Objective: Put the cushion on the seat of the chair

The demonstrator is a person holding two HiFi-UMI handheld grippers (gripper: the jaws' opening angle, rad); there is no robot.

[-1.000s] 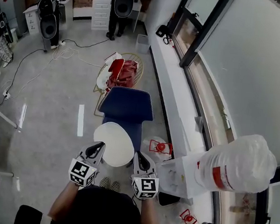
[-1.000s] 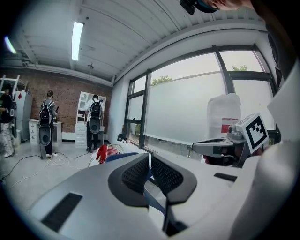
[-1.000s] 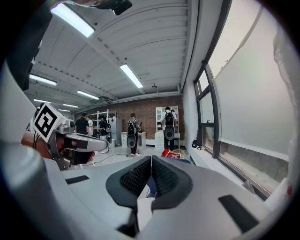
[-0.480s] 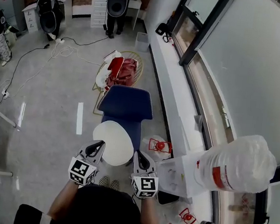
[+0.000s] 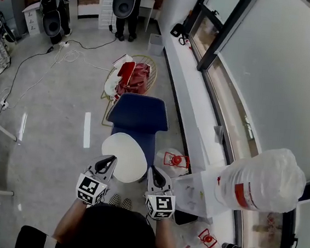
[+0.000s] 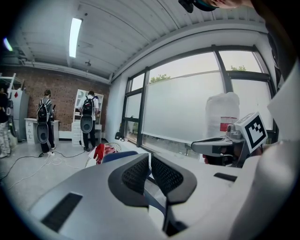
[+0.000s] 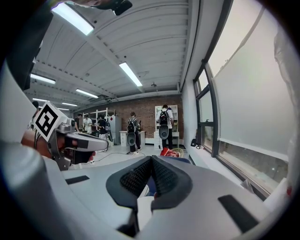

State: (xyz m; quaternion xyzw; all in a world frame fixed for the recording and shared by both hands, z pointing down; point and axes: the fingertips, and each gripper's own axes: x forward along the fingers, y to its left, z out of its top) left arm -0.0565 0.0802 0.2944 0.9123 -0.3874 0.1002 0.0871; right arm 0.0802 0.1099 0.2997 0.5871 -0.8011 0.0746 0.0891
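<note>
While seen from above, shows a white round cushion [image 5: 123, 157] held up between left gripper [image 5: 109, 162] and right gripper [image 5: 154, 173], one at each near edge. Clamped on it, both: in each gripper view the jaws sit pressed together, with a strip of white just below them. Looks like a pinch on the rim rather than the bulk, though the pads hide the contact itself.

Hangs over the front edge of the blue chair [image 5: 141, 115], partly above the floor [image 5: 51, 115]. Seems clear of the seat, not laid on it; hard to judge the gap from so steep an angle.

Beyond the chair, touching its far side, stands a wire basket [image 5: 153, 71] with red cloth [image 5: 135, 80] in it. To the right, near the window, lies a big clear bottle [image 5: 262, 181] with a red label. Far off by the wall stand two people with backpacks [image 5: 124, 2].
</note>
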